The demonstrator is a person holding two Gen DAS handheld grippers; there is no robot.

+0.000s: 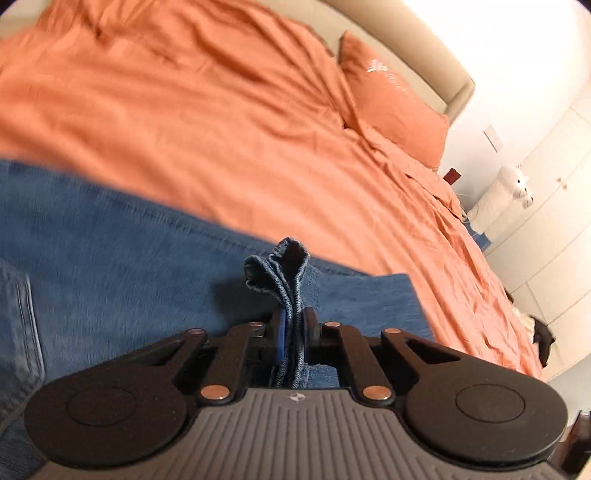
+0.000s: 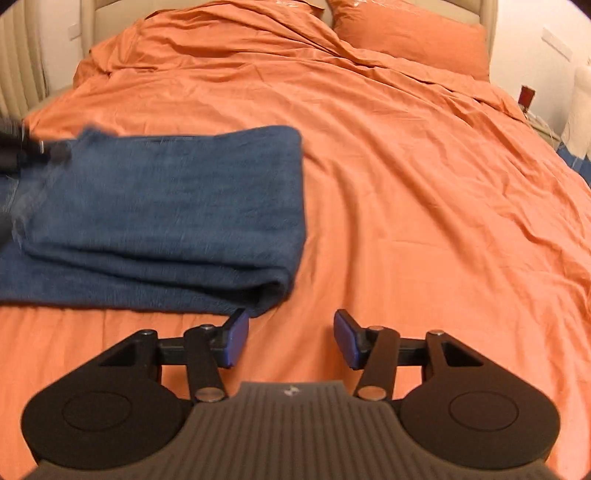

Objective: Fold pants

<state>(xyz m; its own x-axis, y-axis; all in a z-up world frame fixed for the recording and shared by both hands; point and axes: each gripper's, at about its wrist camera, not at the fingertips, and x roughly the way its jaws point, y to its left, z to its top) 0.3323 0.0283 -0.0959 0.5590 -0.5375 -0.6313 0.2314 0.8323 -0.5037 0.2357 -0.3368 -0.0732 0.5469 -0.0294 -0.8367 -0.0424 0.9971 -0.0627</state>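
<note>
Jeans (image 2: 166, 206) lie folded in layers on orange bedspread (image 2: 406, 184), left of centre in right wrist view, fold edge toward right. Left gripper (image 1: 291, 332) clamped on bunched denim hem; fabric sticks up between pads, rest of jeans spread blurred beyond and to left. Right gripper (image 2: 291, 339) empty, jaws apart, blue pads (image 2: 236, 339) over bare bedspread just near of jeans' near right corner, not touching. Orange pillow (image 2: 410, 33) at far right by beige headboard (image 1: 436, 66).
</note>
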